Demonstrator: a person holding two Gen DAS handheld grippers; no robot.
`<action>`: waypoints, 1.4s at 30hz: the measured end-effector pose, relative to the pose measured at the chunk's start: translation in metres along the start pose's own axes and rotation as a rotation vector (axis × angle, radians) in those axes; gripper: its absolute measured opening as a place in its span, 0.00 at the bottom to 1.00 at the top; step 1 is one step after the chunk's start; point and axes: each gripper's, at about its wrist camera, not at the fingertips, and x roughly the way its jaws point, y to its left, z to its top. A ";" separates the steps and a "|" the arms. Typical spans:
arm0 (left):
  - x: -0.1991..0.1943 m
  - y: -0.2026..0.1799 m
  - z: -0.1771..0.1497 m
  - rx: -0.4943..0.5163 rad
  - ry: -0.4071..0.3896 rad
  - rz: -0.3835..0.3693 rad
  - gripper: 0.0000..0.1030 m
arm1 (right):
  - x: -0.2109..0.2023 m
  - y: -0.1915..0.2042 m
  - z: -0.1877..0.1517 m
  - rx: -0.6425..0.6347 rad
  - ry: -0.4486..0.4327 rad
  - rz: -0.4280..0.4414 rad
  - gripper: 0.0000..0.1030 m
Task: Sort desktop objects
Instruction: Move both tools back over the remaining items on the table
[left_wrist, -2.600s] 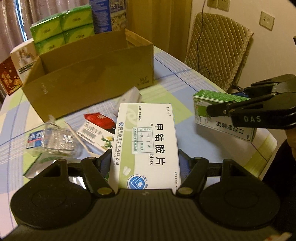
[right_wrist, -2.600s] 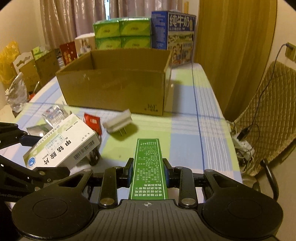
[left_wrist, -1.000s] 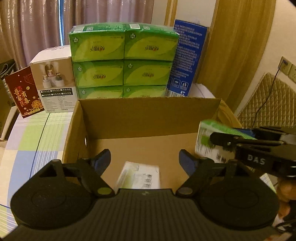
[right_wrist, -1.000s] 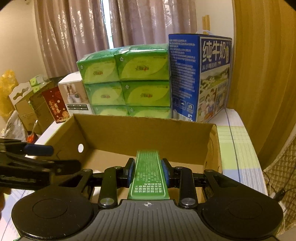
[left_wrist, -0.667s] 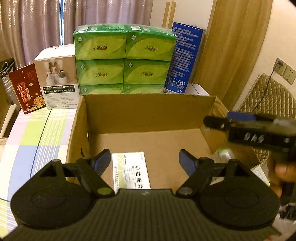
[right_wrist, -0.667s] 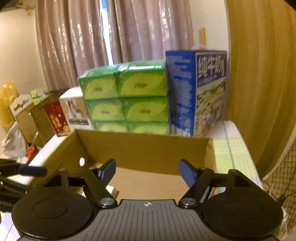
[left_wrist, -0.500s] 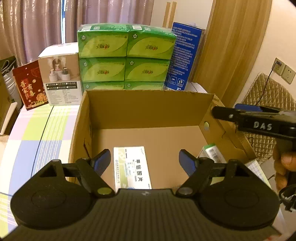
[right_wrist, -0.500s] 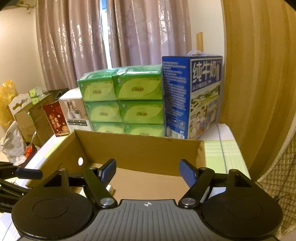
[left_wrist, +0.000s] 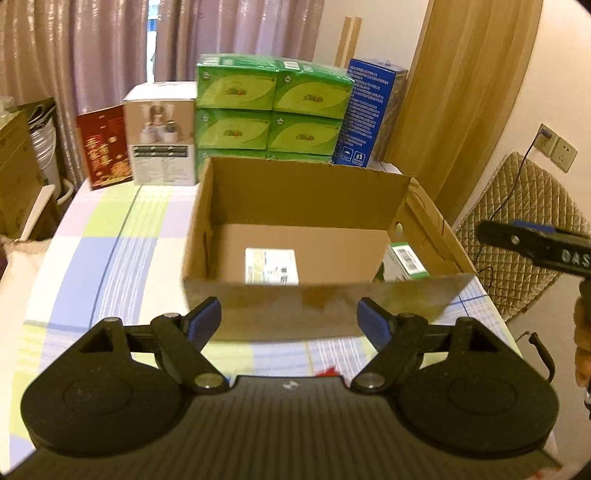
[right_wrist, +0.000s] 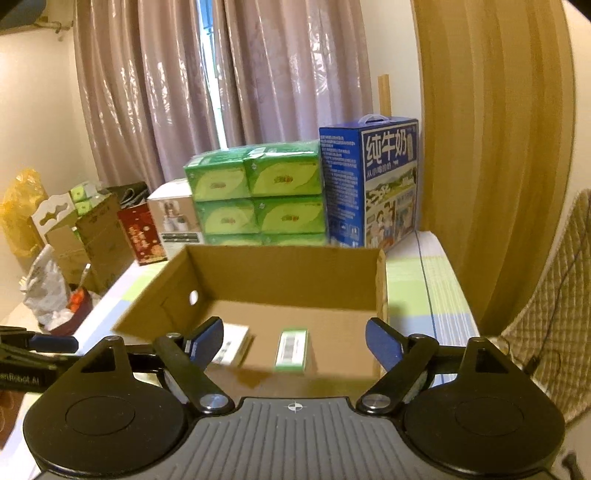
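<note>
Now we hold both tongs empty just short of the cardboard box (left_wrist: 306, 306): left gripper (left_wrist: 290, 319) apart, right gripper (right_wrist: 293, 341) opening (nothing between); white carton (left_wrist: 271, 266) and green carton (right_wrist: 291, 349) lie inside, pointing away

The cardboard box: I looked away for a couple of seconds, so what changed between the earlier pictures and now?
Both medicine cartons were let go into the cardboard box: the white carton from the left gripper, the green carton from the right gripper, whose jaws are opening. Both grippers, now empty, drew back. The box and the stacked green packs stayed put.
</note>
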 end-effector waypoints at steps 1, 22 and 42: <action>-0.009 0.002 -0.005 -0.010 -0.002 0.003 0.75 | -0.009 0.003 -0.006 0.007 0.001 0.005 0.82; -0.128 0.019 -0.129 -0.127 -0.038 0.095 0.93 | -0.105 0.050 -0.132 0.046 0.067 0.043 0.97; -0.121 0.013 -0.180 -0.218 0.025 0.095 0.98 | -0.099 0.056 -0.186 -0.023 0.129 0.020 0.97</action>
